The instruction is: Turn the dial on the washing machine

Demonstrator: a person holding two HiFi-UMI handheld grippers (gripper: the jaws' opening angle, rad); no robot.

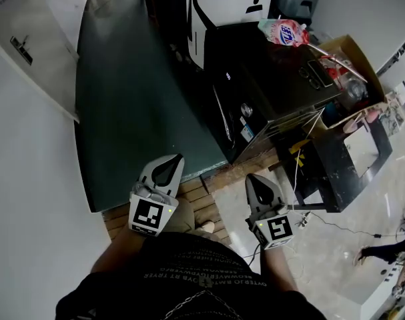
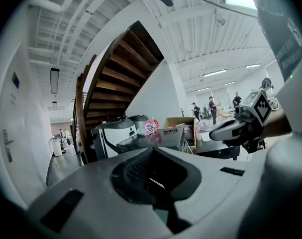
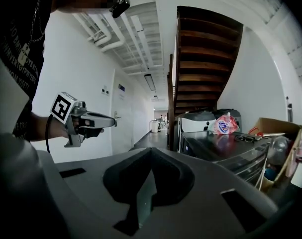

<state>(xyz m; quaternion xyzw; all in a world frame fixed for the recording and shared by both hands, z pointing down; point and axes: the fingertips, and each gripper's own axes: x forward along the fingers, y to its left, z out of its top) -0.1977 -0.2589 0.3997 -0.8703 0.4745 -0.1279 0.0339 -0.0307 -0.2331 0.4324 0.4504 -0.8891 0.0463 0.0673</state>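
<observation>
Claws pressed together and empty: I hold left claw (image 1: pixel 175 160) and right claw (image 1: pixel 253 179) short of washer (image 1: pixel 275 79), neither touching its dial (image 1: pixel 247 110).

Reads as a lab or workshop hall in an industrial building. Bare white walls, exposed ceiling pipes (image 3: pixel 108 31), strip lights (image 2: pixel 214 73) under a ribbed roof. An open wooden staircase (image 3: pixel 205 59) rises over a dark corridor floor (image 1: pixel 135 99) with a plain white door (image 1: pixel 35 25). A black washing machine (image 1: pixel 275 79) stands free beside a cluttered cardboard box (image 1: pixel 352 52). People (image 2: pixel 212 108) stand in the far open bay.
</observation>
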